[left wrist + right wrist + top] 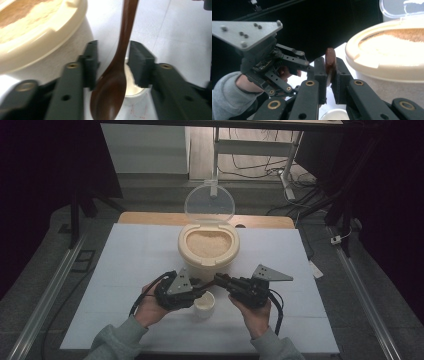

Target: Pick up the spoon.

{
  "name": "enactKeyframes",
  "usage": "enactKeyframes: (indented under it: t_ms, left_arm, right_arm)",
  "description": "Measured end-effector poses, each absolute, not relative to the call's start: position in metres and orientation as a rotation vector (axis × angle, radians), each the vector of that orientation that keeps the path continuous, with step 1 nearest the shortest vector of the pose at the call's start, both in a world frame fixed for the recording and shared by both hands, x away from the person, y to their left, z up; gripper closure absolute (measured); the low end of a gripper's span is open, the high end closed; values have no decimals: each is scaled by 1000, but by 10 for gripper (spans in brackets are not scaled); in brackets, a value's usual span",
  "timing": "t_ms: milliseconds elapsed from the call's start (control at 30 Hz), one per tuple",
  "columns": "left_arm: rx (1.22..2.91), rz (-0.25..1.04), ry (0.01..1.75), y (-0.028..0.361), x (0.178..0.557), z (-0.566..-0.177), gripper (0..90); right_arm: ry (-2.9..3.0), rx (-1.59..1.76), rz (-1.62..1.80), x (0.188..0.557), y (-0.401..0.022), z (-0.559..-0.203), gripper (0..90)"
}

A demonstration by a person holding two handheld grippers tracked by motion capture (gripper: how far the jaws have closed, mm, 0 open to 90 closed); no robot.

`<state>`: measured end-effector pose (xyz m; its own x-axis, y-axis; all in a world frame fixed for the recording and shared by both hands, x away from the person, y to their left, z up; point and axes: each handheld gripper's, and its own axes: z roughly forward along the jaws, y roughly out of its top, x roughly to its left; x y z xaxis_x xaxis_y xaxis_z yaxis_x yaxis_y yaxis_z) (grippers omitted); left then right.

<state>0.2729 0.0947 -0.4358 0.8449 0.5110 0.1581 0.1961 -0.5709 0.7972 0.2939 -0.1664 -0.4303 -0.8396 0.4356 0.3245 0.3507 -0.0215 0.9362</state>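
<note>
While your right gripper [328, 75] pinches the end of the wooden spoon's [117, 67] handle between its pads, your left gripper [112, 62] stands spread, its jaws on either side of the spoon's neck without pressing on it. The spoon hangs across the gap between your two hands, its bowl over the small white cup [204, 302] that sits on the table [125, 265] just in front of the rice container [208, 249]. Treat the spoon as light and stiff; it should not bend, but the polished dark wood looks smooth and could slip or pivot in a grip taken only at the tip of the handle. A hold farther along the handle, nearer the neck where it widens, would likely steady it better than the very end. The cup looks light too and may tip or slide if the bowl knocks its rim. The beige container is full of rice almost to the brim, and its clear hinged lid [209, 202] stands upright at the far side, so you have free access from the near side but little room over the back. Your left gripper sits close against the container's wall, which limits how far you can swing that way, and the trailing cables lie near both wrists.
</note>
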Motion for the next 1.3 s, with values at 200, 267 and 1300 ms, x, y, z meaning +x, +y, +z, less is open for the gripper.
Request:
enactKeyframes:
  t_ms: [200,267,1300]
  left_arm:
    - [2090,424,609,116,266,-442,378]
    - [2073,429,636,123,263,-443,345]
    - [1999,394,1025,243,236,-505,243]
  right_arm:
    - [2113,866,2034,298,-178,-427,832]
    - [2098,870,2033,299,-182,-427,832]
    - [1900,884,2111,303,-233,-401,832]
